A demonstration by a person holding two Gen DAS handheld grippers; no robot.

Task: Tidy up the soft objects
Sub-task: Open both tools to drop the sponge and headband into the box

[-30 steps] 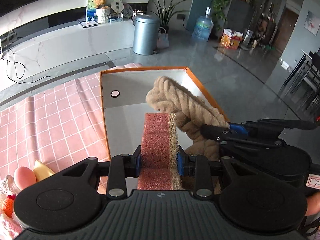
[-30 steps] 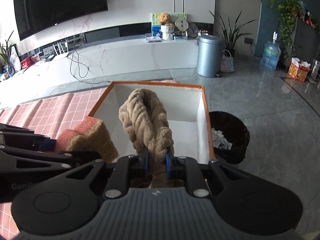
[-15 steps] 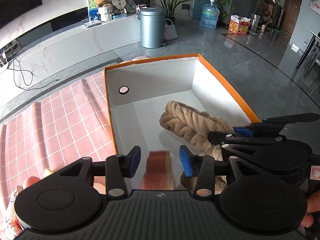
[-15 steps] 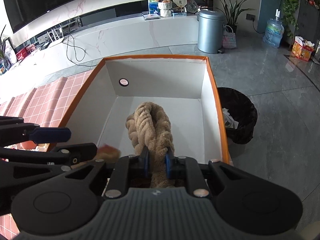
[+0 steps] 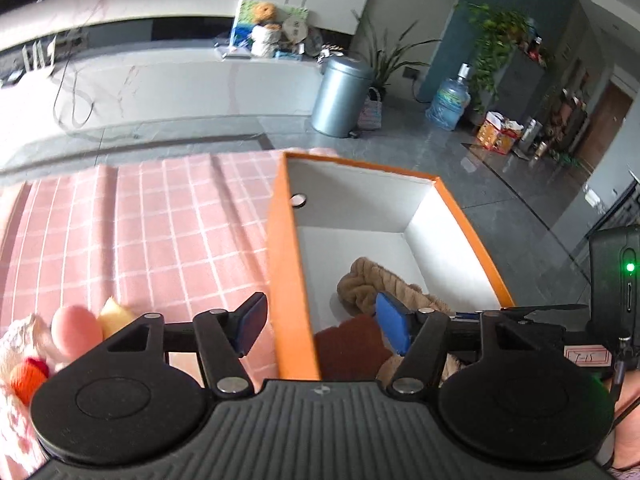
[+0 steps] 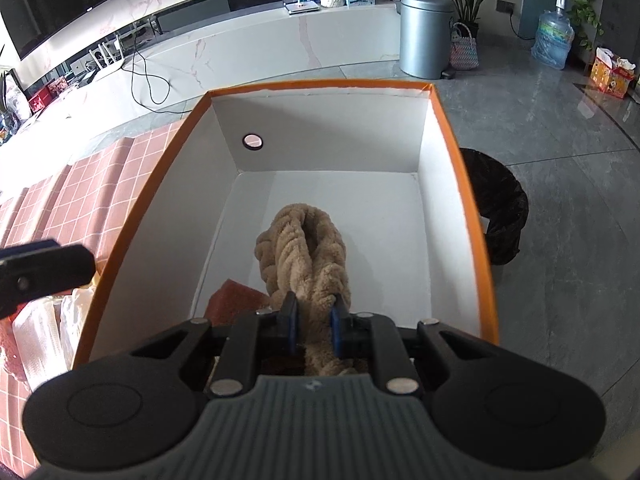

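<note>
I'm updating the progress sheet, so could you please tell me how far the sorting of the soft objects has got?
Done: the reddish-brown sponge block lies inside the orange-rimmed white box; the left gripper, jaws just opened, is empty. In hand: the right gripper is shut on the tan twisted plush rope, lowered into the box. Left: the pink, yellow and orange soft items on the checked cloth.

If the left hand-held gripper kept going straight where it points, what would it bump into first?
Probably the orange side wall of the box, which runs right between the open jaws of the left hand-held gripper. The jaws have just been opening and nothing is pressed between them. Depth is hard to judge, so this is a guess.
</note>
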